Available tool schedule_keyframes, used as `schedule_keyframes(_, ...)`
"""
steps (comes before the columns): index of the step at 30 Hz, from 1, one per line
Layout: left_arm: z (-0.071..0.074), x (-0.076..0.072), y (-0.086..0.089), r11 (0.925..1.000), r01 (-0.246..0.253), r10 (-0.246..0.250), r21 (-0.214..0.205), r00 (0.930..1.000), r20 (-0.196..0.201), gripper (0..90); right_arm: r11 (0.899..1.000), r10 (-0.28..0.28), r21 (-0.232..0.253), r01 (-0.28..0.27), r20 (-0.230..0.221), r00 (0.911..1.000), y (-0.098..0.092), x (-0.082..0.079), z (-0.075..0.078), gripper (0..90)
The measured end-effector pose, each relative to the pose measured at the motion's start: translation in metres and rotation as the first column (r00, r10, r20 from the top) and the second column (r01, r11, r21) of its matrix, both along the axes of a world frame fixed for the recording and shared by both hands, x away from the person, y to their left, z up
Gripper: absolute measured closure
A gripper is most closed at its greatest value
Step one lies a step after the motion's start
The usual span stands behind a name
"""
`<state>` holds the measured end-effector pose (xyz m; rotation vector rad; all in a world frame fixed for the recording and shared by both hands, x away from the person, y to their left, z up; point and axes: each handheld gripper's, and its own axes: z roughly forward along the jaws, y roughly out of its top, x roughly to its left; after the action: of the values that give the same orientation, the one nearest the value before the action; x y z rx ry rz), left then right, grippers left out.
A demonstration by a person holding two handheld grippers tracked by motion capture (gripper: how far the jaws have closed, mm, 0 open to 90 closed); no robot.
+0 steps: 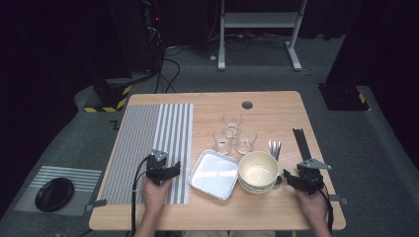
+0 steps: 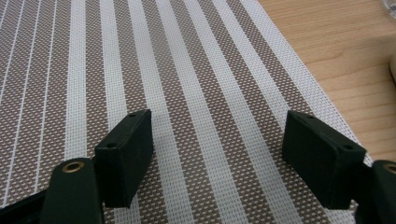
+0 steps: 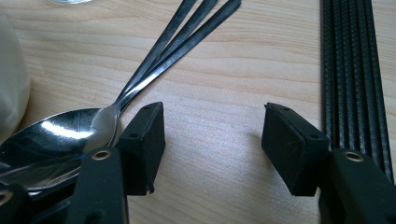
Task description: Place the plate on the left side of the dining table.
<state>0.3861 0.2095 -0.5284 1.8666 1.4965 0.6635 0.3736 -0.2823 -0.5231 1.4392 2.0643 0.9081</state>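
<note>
My left gripper [image 1: 176, 170] rests low over the striped placemat [image 1: 148, 143], pointing right toward a square metal tray [image 1: 215, 174]. In the left gripper view its jaws [image 2: 217, 158] stand open, with nothing but the mat's weave [image 2: 196, 70] between them. My right gripper [image 1: 287, 176] sits at the table's right front and points left at a stack of cream bowls [image 1: 258, 170]. In the right gripper view the jaws [image 3: 212, 144] are open over bare wood. Several steel spoons [image 3: 107, 126] lie just left of the left pad, apart from it.
Three clear glasses [image 1: 232, 133] stand behind the tray and bowls. Black sticks [image 3: 352, 70] lie along the right edge of the table [image 1: 301, 143]. A round hole [image 1: 247, 104] is at the far edge. A black dish [image 1: 54, 193] lies on a floor mat at left.
</note>
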Motion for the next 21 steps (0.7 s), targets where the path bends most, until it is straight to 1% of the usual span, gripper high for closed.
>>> schedule_keyframes(5,0.0,0.0,0.0,1.0,0.0,0.0,0.0,1.0,0.0,25.4,1.0,0.0,0.0,0.0,0.0,1.0,0.0,0.0001,0.0,39.3)
schedule_keyframes(6,0.0022,-0.0004,0.0038,0.9987,0.031,-0.03,0.041,0.9993,-0.023,25.4,1.0,-0.001,0.0,0.001,0.0,1.0,0.0001,0.0,0.0,39.3)
schedule_keyframes(10,0.0022,-0.0004,0.0038,0.9986,0.031,-0.03,0.042,0.9993,-0.023,25.4,1.0,0.001,-0.001,-0.001,0.001,1.0,0.0,0.0001,0.0,39.3)
schedule_keyframes(11,-0.0001,0.0001,0.0,1.0,0.001,-0.001,-0.001,1.0,0.001,25.3,1.0,0.001,-0.001,-0.001,0.001,1.0,0.0,0.0001,0.0,39.3)
schedule_keyframes(12,-0.0001,0.0001,0.0,1.0,0.001,-0.001,-0.001,1.0,0.001,25.2,1.0,0.001,-0.001,-0.001,0.001,1.0,0.0,0.0001,0.0,39.3)
schedule_keyframes(13,0.002,-0.0003,0.0034,0.9987,0.031,-0.03,0.04,0.9993,-0.022,25.1,1.0,0.001,-0.002,-0.001,0.001,1.0,0.0,0.0001,0.0,39.3)
schedule_keyframes(15,0.002,0.0,0.0032,0.9985,0.035,-0.034,0.042,0.9992,-0.023,24.5,1.0,0.001,-0.002,-0.001,0.001,1.0,0.0,0.0001,0.0,39.3)
schedule_keyframes(16,0.0021,0.0,0.0031,0.998,0.038,-0.037,0.05,0.999,-0.025,23.3,1.0,0.001,-0.002,-0.001,0.001,1.0,0.0,0.0001,0.0,39.3)
schedule_keyframes(17,0.002,-0.0001,0.0029,0.9984,0.035,-0.034,0.043,0.9991,-0.026,23.2,1.0,0.001,-0.002,-0.001,0.001,1.0,0.0,0.0001,0.0,39.3)
schedule_keyframes(21,0.0021,-0.0001,0.0028,0.9983,0.036,-0.035,0.046,0.9991,-0.026,23.3,1.0,0.002,-0.003,-0.002,0.0,1.0,0.0,0.0,0.0001,39.2)
